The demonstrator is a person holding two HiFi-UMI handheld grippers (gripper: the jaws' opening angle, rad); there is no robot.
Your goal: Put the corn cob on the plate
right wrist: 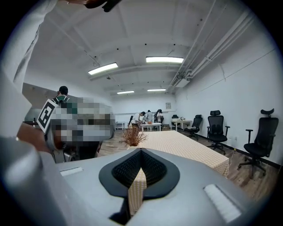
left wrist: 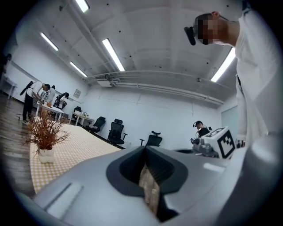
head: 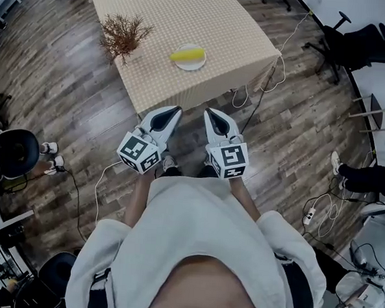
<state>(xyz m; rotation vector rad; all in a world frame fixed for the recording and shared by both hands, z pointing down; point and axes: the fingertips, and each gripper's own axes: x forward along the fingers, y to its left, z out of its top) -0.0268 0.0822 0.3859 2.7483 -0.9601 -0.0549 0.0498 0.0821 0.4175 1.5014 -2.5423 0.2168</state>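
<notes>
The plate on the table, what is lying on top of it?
A yellow corn cob lies across the plate, which sits on the checked tablecloth. The cob covers the plate's middle, so that part cannot be seen.

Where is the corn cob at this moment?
In the head view, the corn cob lies on the white plate, on the table and to the right of the dried plant.

Matt checked tablecloth [head: 188, 13], wood-plank floor [head: 66, 90] with a slight sheen, smooth white plate [head: 190, 67].
</notes>
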